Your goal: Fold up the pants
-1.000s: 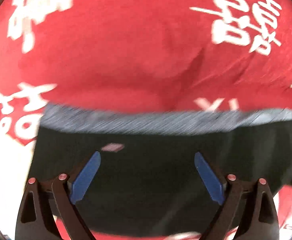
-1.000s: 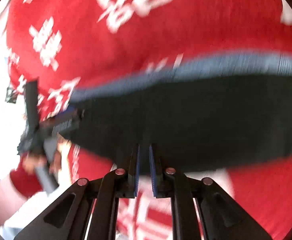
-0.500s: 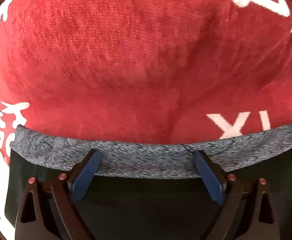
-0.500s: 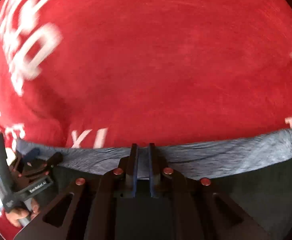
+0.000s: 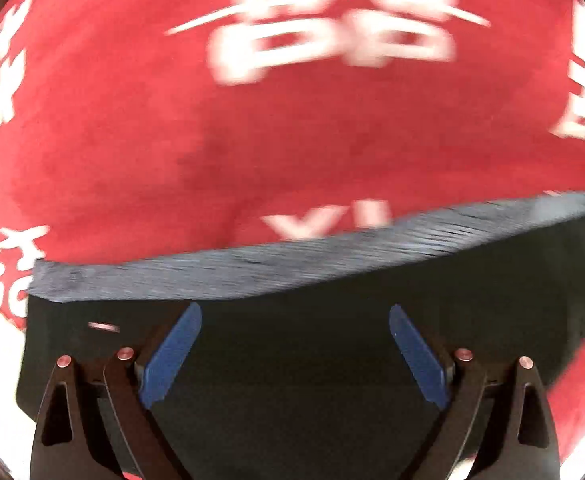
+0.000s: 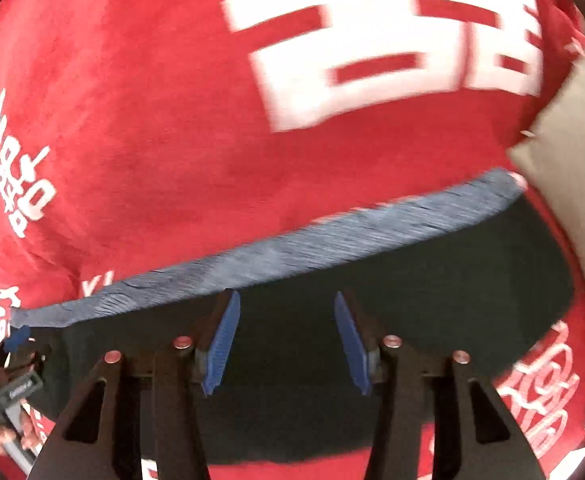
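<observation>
The black pants (image 5: pixel 292 360) lie flat on a red cloth, with their grey heathered waistband (image 5: pixel 252 268) along the far edge. They also show in the right wrist view (image 6: pixel 412 308), waistband (image 6: pixel 312 244) at the top. My left gripper (image 5: pixel 294 316) is open and empty just above the black fabric, short of the waistband. My right gripper (image 6: pixel 284 304) is open and empty over the pants, its tips near the waistband. The left gripper also shows at the far left of the right wrist view (image 6: pixel 8 364).
A red cloth with white characters (image 5: pixel 292 120) covers the surface around the pants and also fills the right wrist view (image 6: pixel 172 120). A beige surface (image 6: pixel 572 200) lies past the cloth's right edge.
The right gripper has opened and let go of the pants. Both grippers have pulled back from the waistband, so more black fabric shows ahead of the fingers.
</observation>
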Demonstrator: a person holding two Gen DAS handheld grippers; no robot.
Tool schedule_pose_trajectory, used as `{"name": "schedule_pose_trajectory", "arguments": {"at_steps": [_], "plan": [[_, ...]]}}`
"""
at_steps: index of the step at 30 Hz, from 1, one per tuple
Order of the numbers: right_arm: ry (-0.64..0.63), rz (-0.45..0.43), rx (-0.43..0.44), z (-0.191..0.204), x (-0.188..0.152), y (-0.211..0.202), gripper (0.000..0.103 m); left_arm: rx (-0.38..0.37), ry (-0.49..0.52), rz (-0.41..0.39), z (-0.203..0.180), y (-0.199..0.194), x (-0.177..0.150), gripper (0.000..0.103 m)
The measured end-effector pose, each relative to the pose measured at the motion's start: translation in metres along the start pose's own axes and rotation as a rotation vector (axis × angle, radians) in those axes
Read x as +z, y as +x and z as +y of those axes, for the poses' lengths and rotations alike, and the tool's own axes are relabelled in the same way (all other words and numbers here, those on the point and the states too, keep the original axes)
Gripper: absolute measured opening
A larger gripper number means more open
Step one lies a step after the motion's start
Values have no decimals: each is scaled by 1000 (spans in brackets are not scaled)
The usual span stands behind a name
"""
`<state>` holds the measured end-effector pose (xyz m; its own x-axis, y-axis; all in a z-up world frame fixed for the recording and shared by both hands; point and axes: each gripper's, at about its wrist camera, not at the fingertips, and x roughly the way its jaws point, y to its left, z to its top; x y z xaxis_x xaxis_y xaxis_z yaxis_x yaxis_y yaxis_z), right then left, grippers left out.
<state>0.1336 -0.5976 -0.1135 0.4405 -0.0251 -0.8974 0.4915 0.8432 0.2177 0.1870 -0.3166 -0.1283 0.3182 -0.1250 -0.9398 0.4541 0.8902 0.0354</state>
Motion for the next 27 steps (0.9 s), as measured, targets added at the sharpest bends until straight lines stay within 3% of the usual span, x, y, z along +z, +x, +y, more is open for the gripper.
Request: {"name": "schedule_pose_trajectory", "arguments": {"at_steps": [4,6,9,10,13,18,22,27], "plan": [[64,-11,-77,-54,2,-11,53,-70,24,26,-58,0,-6,96],[104,9,-76,-84,2,-11,43,-61,45,46,-81,7,-14,96],[125,77,-110,-121,3,7,40,-50,46,83,-85,23,-27,97],[121,94,-123,-134,1,15,31,-59,18,61,-80,23,-30,102],[109,43,-97,-150,2,12,24,-68,-10,79,-71,23,-32,103],[160,27,-100,-154,3,11,24,-11,26,76,-80,17,-31,103],[138,33,-88,-165,-2,8,24,-29,-21,100,-81,13,-28,103],[139,82,-86,-176,-6,-16,42,-13,-33,106,-88,10,-30,103]]}}
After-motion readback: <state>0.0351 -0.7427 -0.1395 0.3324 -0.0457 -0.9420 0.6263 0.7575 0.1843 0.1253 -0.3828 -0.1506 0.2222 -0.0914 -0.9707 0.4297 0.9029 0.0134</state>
